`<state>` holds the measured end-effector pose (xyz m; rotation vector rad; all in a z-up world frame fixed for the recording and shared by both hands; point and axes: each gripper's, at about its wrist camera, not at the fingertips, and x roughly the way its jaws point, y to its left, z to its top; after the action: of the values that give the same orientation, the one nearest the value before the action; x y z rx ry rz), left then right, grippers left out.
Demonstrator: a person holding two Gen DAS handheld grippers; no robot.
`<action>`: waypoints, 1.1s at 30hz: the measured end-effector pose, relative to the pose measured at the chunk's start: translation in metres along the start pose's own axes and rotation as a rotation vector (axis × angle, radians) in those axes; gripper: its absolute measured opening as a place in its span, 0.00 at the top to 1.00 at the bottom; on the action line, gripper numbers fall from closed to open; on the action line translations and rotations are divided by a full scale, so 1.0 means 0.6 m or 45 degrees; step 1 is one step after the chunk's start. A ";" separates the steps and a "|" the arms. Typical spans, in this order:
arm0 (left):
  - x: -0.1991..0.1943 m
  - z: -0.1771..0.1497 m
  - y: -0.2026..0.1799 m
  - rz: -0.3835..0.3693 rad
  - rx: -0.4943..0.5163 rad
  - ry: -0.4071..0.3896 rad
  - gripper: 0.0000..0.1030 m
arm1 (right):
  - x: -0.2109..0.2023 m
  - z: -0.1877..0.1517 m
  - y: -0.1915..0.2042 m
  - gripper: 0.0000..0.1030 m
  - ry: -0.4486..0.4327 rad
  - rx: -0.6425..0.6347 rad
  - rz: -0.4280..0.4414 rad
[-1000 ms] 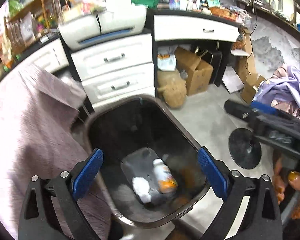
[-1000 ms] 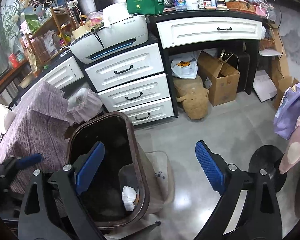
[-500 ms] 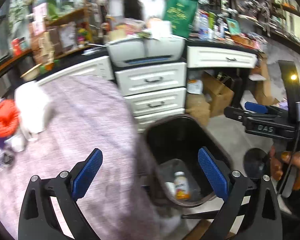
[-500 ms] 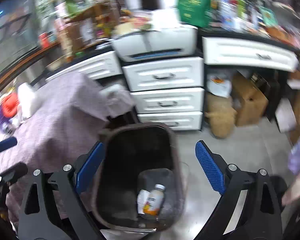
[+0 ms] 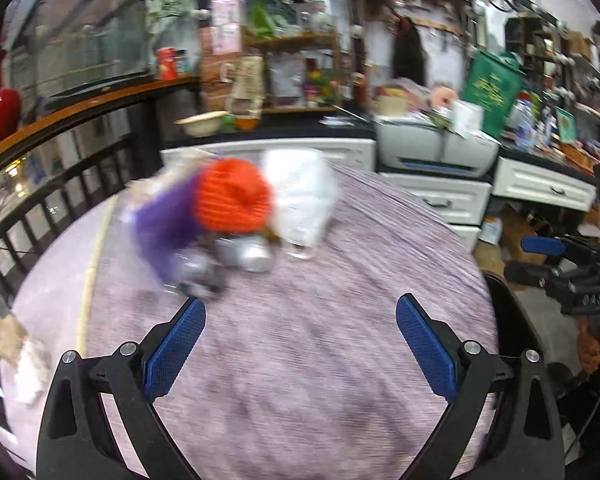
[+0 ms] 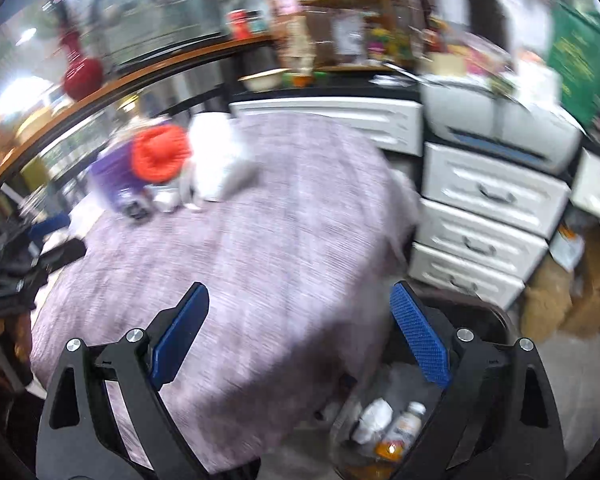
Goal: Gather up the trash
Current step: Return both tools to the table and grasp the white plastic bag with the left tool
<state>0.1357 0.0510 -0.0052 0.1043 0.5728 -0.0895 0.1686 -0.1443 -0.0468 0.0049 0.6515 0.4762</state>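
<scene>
A white printer sits on a white drawer unit, a green bag behind it. A red vase stands on the wooden rail, with cardboard boxes on the floor.

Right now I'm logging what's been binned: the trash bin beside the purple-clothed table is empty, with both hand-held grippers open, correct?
Not empty. The right wrist view shows a bottle and crumpled white paper inside the trash bin. The rest holds: left hand-held gripper and right hand-held gripper are open.
</scene>
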 end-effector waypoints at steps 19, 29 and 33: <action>0.145 0.148 0.191 -0.032 -0.023 0.195 0.36 | 0.116 0.108 0.194 0.12 0.036 -0.272 0.159; 0.156 0.136 0.228 -0.131 -0.154 0.195 0.84 | 0.186 0.156 0.248 0.12 0.008 -0.408 0.175; 0.144 0.135 0.247 -0.211 -0.244 0.172 0.84 | 0.218 0.175 0.262 0.18 0.013 -0.432 0.161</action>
<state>0.2684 0.1833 0.0262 -0.1248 0.7214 -0.1891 0.2533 0.0670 -0.0153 -0.2787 0.5756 0.7052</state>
